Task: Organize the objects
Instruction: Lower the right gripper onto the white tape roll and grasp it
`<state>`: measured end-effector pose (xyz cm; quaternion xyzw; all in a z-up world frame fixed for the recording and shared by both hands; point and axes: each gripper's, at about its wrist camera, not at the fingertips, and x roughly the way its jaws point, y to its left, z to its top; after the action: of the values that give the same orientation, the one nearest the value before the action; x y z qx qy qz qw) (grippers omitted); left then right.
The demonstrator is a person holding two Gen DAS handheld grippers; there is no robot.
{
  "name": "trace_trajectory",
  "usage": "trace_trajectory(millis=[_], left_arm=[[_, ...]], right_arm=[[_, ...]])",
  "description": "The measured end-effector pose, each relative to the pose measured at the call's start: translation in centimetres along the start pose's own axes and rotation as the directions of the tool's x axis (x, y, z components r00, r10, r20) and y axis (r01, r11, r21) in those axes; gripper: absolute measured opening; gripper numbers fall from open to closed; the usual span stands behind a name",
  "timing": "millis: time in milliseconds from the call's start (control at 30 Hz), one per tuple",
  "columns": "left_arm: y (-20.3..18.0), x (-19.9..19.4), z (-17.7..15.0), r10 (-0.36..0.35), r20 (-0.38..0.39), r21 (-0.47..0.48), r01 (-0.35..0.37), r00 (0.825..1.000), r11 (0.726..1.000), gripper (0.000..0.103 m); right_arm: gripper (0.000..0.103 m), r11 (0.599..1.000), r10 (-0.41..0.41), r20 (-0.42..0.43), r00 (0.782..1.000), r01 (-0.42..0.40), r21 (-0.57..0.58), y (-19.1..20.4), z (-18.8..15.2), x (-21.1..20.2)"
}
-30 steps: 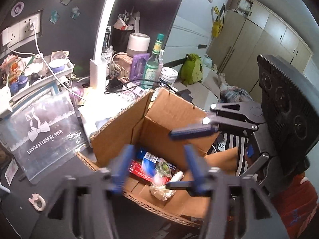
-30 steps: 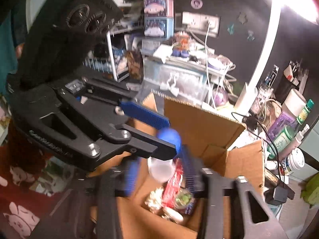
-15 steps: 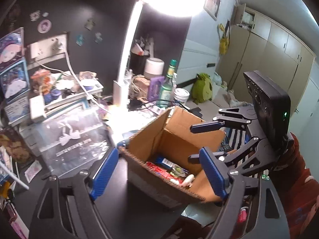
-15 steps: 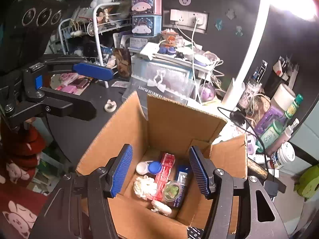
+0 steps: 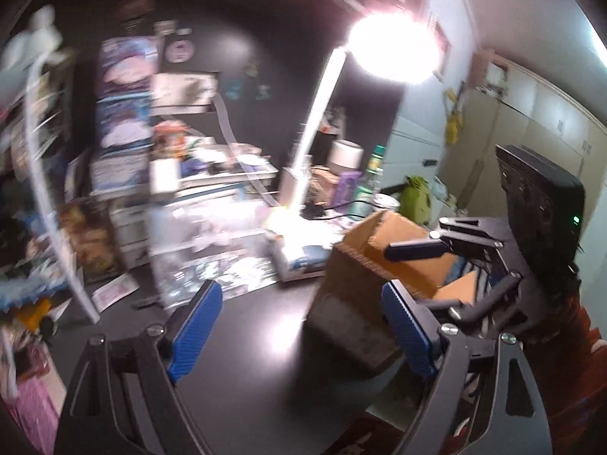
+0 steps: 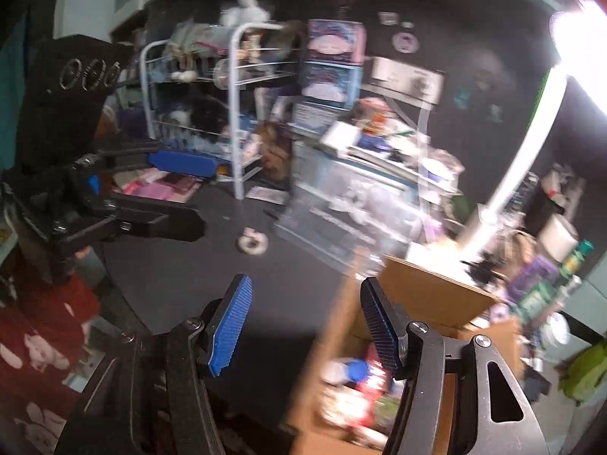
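An open cardboard box [image 5: 356, 284] stands on the black desk [image 5: 242, 341]; in the right wrist view the box [image 6: 428, 295] holds several small items, among them a red packet [image 6: 373, 379] and a blue-capped case [image 6: 353, 369]. My left gripper [image 5: 299, 330] is open and empty, above the desk left of the box. My right gripper [image 6: 303, 326] is open and empty, over the box's left wall. Each gripper shows in the other's view: the right [image 5: 436, 261] by the box, the left [image 6: 170, 193] at far left. Both views are blurred.
A small white tape roll [image 6: 252, 244] lies on the desk. A clear storage box [image 6: 349, 208], a white wire rack [image 6: 212, 113], a bright lamp [image 5: 390, 49], and bottles [image 5: 371, 185] crowd the back. A green plush [image 5: 417, 197] sits right.
Both grippers have pulled up and back from the box and swung left. The left gripper opened wide. The item the right gripper held a second ago lies in the box.
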<state>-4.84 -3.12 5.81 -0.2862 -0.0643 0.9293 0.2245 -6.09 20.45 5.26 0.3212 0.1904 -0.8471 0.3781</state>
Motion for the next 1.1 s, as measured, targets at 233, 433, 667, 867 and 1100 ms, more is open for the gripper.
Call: trace_trajectory(millis=[233,433,667,867,1100], left_arm=[[6.2,-1.5,-4.3,0.143,0.002,-0.084,-0.142,0.990,0.986,0.084],[11.0,-1.0,-7.7,0.197,-0.031,-0.153,-0.200,0.980,0.968,0.084],[14.6,0.8,-10.0,0.198,-0.076,-0.212,-0.210,0.977,0.955,0.084],[16.5,2.4,-10.6,0.209,-0.108,-0.226,-0.228,0.972,0.947,0.084],[18.2,3.3,-10.8,0.190,-0.122,-0.253,-0.216,0.974,0.943,0.084]], right_arm=[[0.071,0.990,0.141,-0.013,0.990,-0.141,-0.018,6.0,1.0,6.3],[0.080,0.986,0.165,-0.037,0.986,-0.165,0.002,9.4,0.2,12.7],[0.080,0.996,0.084,-0.062,0.995,-0.083,0.008,9.1,-0.4,18.9],[0.080,0.996,0.080,-0.090,0.993,-0.077,0.042,8.0,-0.5,23.1],[0.080,0.997,0.046,-0.122,0.991,-0.038,0.067,7.4,0.2,26.7]])
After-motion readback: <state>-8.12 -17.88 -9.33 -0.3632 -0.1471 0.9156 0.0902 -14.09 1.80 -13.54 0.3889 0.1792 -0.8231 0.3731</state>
